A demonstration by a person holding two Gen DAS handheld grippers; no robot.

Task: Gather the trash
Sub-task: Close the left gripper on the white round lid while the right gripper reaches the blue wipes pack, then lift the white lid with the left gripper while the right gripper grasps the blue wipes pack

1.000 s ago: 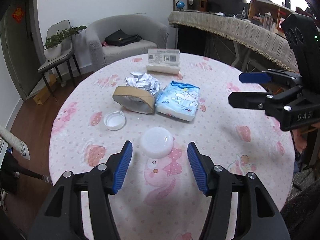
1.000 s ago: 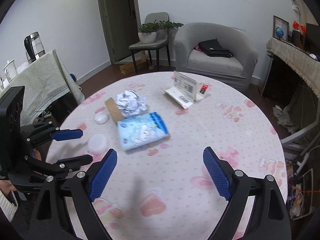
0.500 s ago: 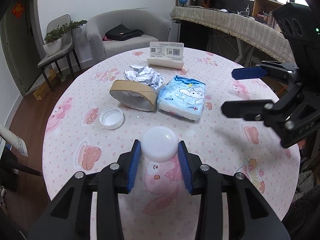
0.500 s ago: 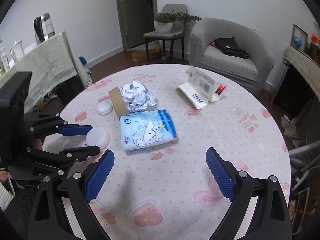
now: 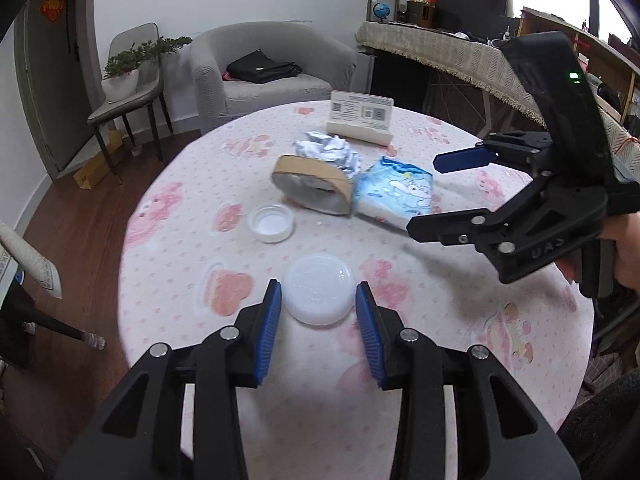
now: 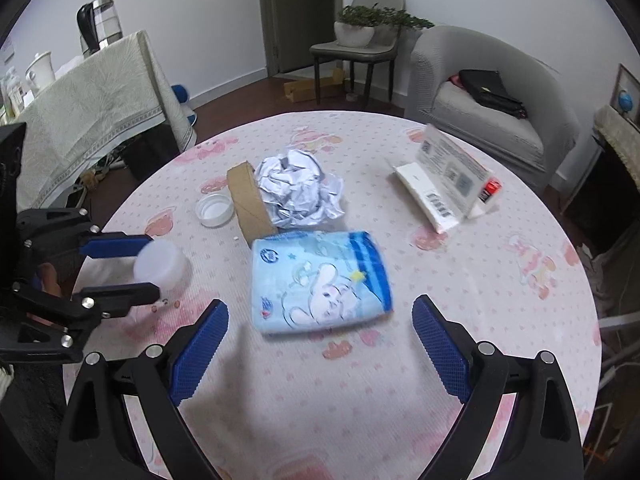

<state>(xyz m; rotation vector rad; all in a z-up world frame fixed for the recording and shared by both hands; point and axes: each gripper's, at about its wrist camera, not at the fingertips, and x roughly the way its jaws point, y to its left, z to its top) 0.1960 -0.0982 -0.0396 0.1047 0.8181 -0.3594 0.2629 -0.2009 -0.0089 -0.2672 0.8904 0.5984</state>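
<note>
- The left claw [image 5: 319, 314] is seen closed on a white plastic lid [image 5: 319, 294], which is pinched at both sides by the blue pads [image 5: 267, 327]; the jaws have just been closing, with the lid between them.
- The lid is held low over the near part of the round desk [image 5: 460, 380], which is covered by a pink patterned cloth.
- The right claw [image 6: 320, 346] is held wide open above the desk, with nothing between its jaws.
- A blue tissue pack [image 6: 320, 280] is seen lying flat just beyond the right claw.
- A cardboard tape roll [image 6: 249, 200], a crumpled foil ball [image 6: 298, 192] and a small white cap [image 6: 215, 209] are grouped behind the pack; the foil is touching the roll.
- A card stand [image 6: 448, 176] is placed further back.
</note>
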